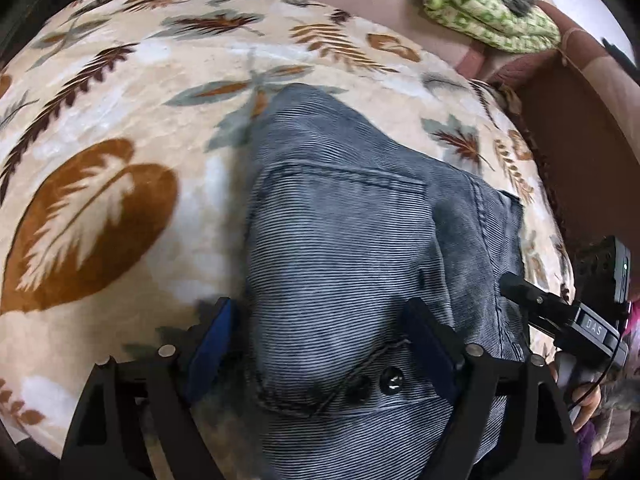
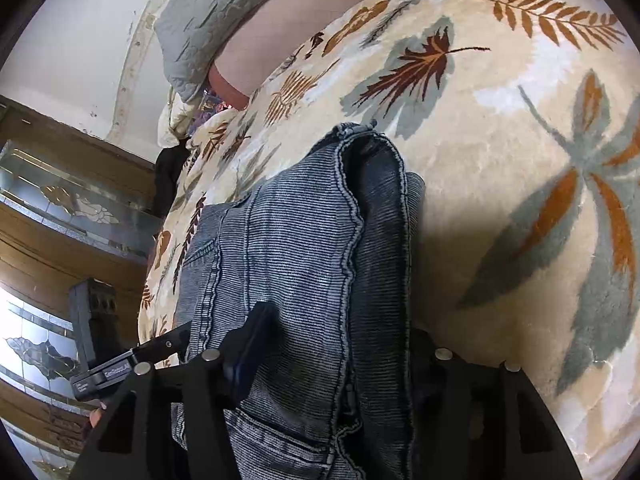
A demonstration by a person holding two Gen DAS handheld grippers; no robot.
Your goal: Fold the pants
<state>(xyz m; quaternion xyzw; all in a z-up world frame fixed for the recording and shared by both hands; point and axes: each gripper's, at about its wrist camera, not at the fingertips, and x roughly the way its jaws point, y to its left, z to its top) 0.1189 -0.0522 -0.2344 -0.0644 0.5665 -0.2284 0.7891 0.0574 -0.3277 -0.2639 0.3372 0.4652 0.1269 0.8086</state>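
**Ana:** Black fingers of the left claw (image 1: pixel 320 344) fill the near edge of the left wrist view, and they stand spread, one on each side of the pants (image 1: pixel 348 240). Neither pad seems to press the cloth.

**Ben:** So where do the pants lie?

**Ana:** On the bed, on a leaf-patterned blanket (image 1: pixel 120 128). They are already doubled into a thick bundle; a back pocket faces up, and the button (image 1: pixel 391 382) sits at the near edge between the fingers. The right claw reaches in from the right, its tip on the bundle's right edge. A green cloth (image 1: pixel 488 8) lies far right, well apart.

**Ben:** And the right wrist view?

**Ana:** The right claw (image 2: pixel 340 356) is near the lens with denim draped between its fingers. One finger shows at the left; the other is hidden under the fabric, so I cannot tell whether it pinches. The folded edge runs away from the camera, with a hem at the far end. A grey quilt (image 2: pixel 208 20) lies far off.

**Ben:** How should this step go?

**Ana:** I judge it a late fold. Both claws should take all layers at once, keep the seams aligned, lift evenly, lay the cloth down flat, then smooth outward.
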